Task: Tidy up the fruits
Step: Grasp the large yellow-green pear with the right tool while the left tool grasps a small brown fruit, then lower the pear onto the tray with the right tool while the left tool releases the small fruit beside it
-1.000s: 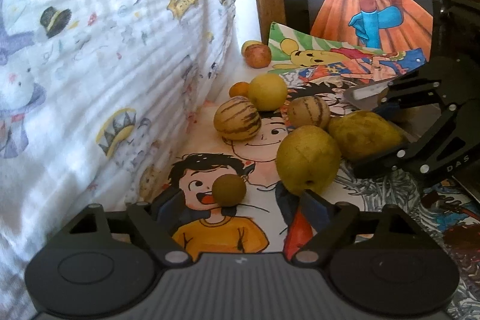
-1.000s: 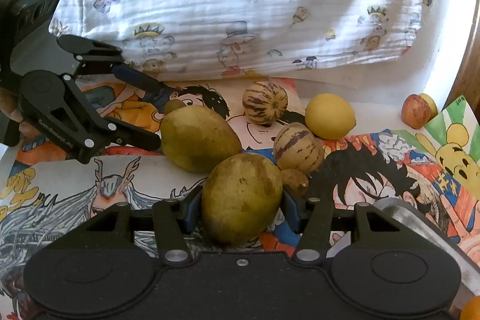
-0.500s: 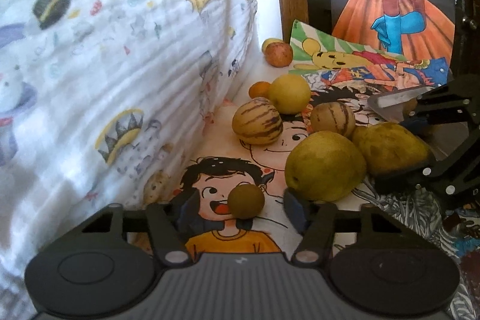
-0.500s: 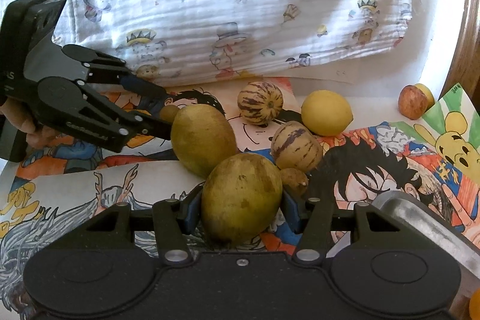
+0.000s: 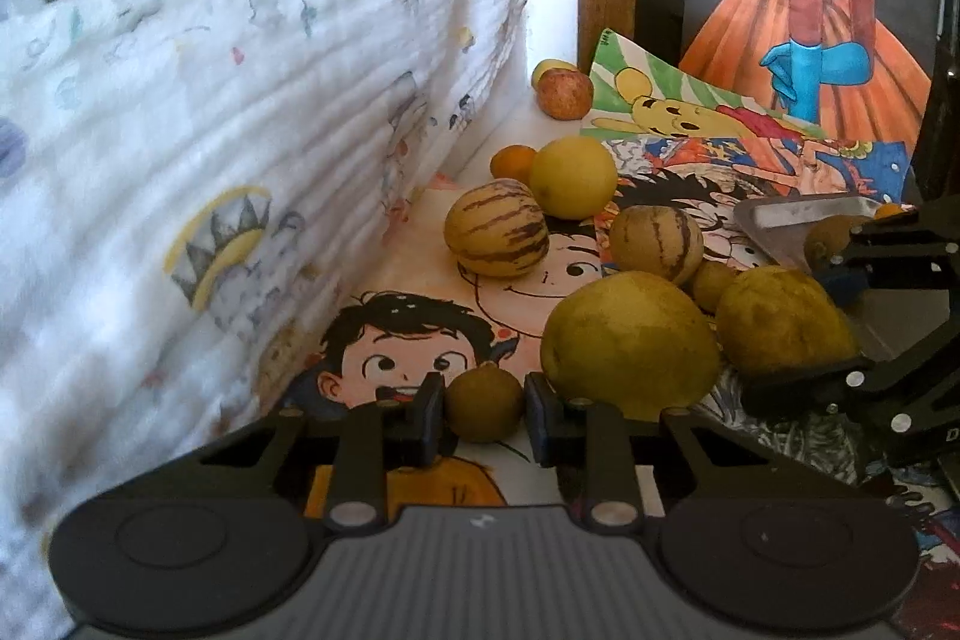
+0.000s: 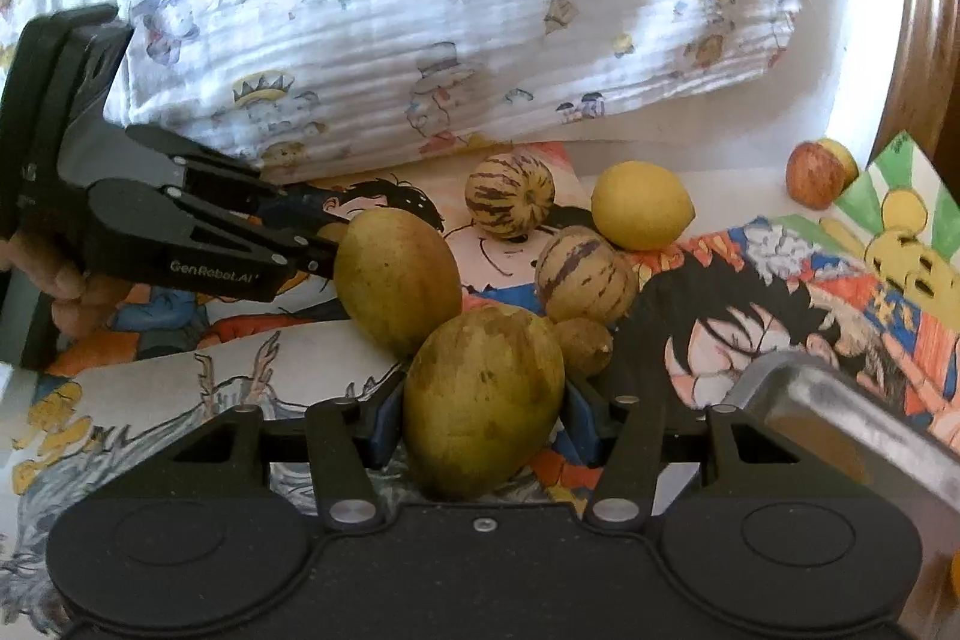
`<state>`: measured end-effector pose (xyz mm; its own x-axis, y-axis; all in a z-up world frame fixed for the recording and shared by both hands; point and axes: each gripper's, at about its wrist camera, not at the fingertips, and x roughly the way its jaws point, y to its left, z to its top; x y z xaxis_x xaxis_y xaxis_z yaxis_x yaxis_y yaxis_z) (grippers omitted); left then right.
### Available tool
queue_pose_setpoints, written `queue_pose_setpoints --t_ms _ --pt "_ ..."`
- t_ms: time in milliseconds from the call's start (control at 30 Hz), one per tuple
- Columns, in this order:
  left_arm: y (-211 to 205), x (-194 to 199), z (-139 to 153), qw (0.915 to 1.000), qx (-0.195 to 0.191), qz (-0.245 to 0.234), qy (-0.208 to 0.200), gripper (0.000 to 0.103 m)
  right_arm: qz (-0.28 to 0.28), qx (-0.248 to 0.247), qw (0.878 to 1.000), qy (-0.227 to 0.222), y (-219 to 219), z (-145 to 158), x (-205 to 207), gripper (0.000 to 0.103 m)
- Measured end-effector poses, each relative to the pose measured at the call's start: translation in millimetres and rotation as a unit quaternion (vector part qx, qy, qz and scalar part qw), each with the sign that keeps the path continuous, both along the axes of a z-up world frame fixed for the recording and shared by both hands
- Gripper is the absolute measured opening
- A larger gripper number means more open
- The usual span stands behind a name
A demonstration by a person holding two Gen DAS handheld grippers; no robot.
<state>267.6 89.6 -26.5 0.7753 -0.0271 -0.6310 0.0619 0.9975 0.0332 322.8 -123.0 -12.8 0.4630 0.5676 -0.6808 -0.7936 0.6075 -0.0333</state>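
The small brown fruit point(image 5: 483, 403) sits squarely between the pads of the left gripper point(image 5: 485, 415), which are drawn in against its two sides, so the left gripper looks clamped on it, or all but; a sliver of gap cannot be ruled out. It lies at the near left edge of the fruit cluster, on the cartoon-printed sheet point(image 5: 420, 490), with a big yellow-green pear point(image 5: 630, 340) touching or just beside it on the right. Being round, it offers no long axis to align with. The right gripper point(image 6: 483, 427) is clamped on a second pear point(image 6: 483, 400), long axis running away from the camera, at the cluster's right.
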Motion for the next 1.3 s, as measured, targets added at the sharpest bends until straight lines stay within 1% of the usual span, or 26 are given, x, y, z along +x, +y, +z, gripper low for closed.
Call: queue_pose_setpoints --t_ms 167,333,500,700,900,967,1133,1200,1300 --pt "-2.1 -10.0 4.6 0.9992 -0.028 0.027 0.013 0.031 -0.008 0.017 0.999 0.028 -9.0 3.1 -7.3 0.055" --pt "-13.5 -32.1 17.3 0.999 -0.031 0.034 -0.001 0.031 -0.017 0.048 0.997 0.049 -23.3 10.0 -20.9 0.055" --pt "-32.4 -50.1 31.6 0.9987 -0.042 0.026 -0.013 0.031 -0.033 0.073 0.996 0.048 -43.3 23.4 -36.6 0.055" --pt "-65.2 -56.9 43.9 0.9965 -0.079 0.003 -0.026 0.031 -0.07 0.088 0.993 0.032 -82.0 42.1 -52.2 0.055" --pt "-108.5 -49.1 48.0 0.9931 -0.107 -0.033 -0.036 0.031 -0.123 0.078 0.989 -0.003 -126.4 52.0 -59.6 0.055" --pt "-123.4 -42.5 46.5 0.992 -0.112 -0.043 -0.037 0.031 -0.143 0.071 0.987 -0.017 -140.6 52.8 -58.8 0.055" --pt "-156.3 -26.6 37.9 0.9905 -0.12 -0.058 -0.032 0.031 -0.189 0.068 0.979 -0.037 -169.1 48.9 -48.1 0.055" --pt "-167.1 -20.2 33.4 0.991 -0.115 -0.062 -0.031 0.031 -0.2 0.062 0.977 -0.048 -176.8 46.4 -42.4 0.055" --pt "-180.4 -9.8 26.5 0.9909 -0.111 -0.072 -0.024 0.031 -0.21 0.059 0.975 -0.052 -184.5 40.8 -31.9 0.055"
